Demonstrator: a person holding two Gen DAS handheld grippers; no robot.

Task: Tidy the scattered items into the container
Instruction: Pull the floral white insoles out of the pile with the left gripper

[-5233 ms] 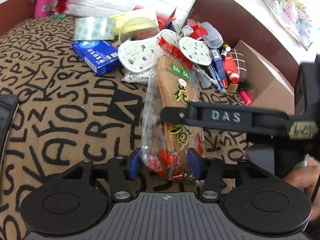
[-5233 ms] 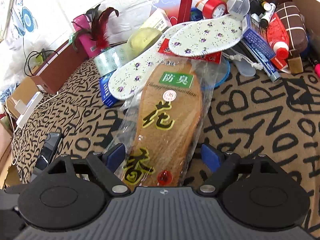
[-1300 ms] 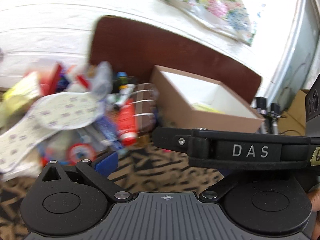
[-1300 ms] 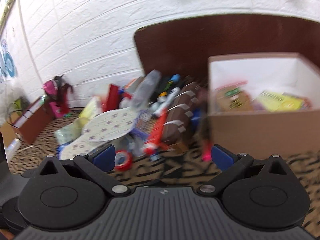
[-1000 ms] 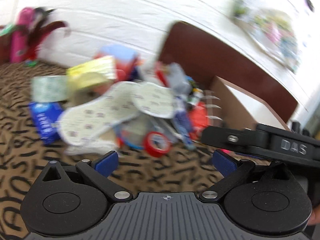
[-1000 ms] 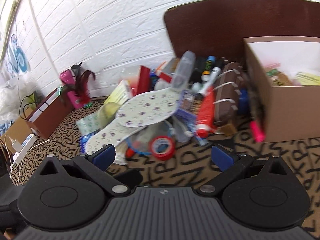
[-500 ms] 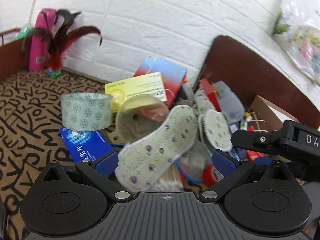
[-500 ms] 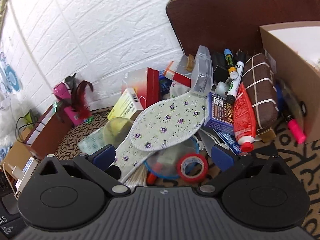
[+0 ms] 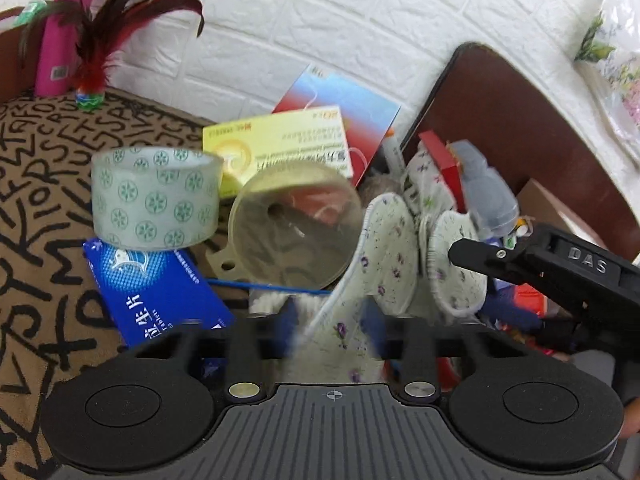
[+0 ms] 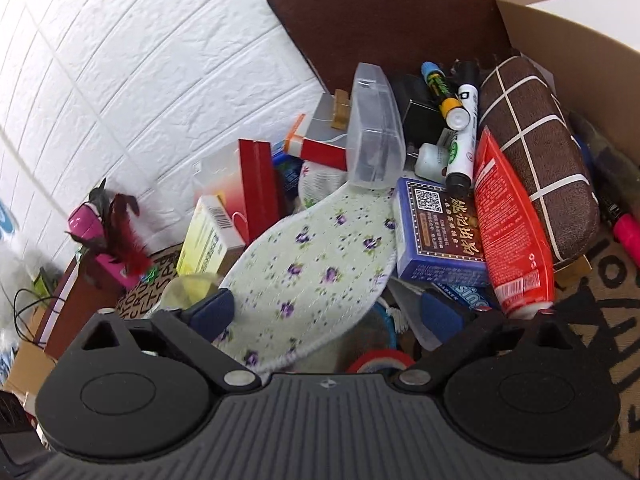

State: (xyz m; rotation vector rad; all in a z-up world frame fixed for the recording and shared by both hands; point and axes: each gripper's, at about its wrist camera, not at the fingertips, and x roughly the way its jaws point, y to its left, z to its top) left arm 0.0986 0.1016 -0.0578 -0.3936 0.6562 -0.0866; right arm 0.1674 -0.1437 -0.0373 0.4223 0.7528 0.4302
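Both claws sit at the pile: the left gripper [image 9: 332, 320], blurred low centre, has narrowed its jaws around a floral insole [image 9: 380, 252], so it should pinch the edge firmly, while the right gripper [image 10: 328, 312] gapes empty, cardboard box [image 10: 568, 60] upper right.

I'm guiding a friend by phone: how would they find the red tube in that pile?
Start at the brown cardboard box at the right of the pile. Leaning against it lies a brown pouch with white grid lines; the red tube lies along its left side, cap pointing forward. It is the only flat, bright red tube, beside a dark blue box.
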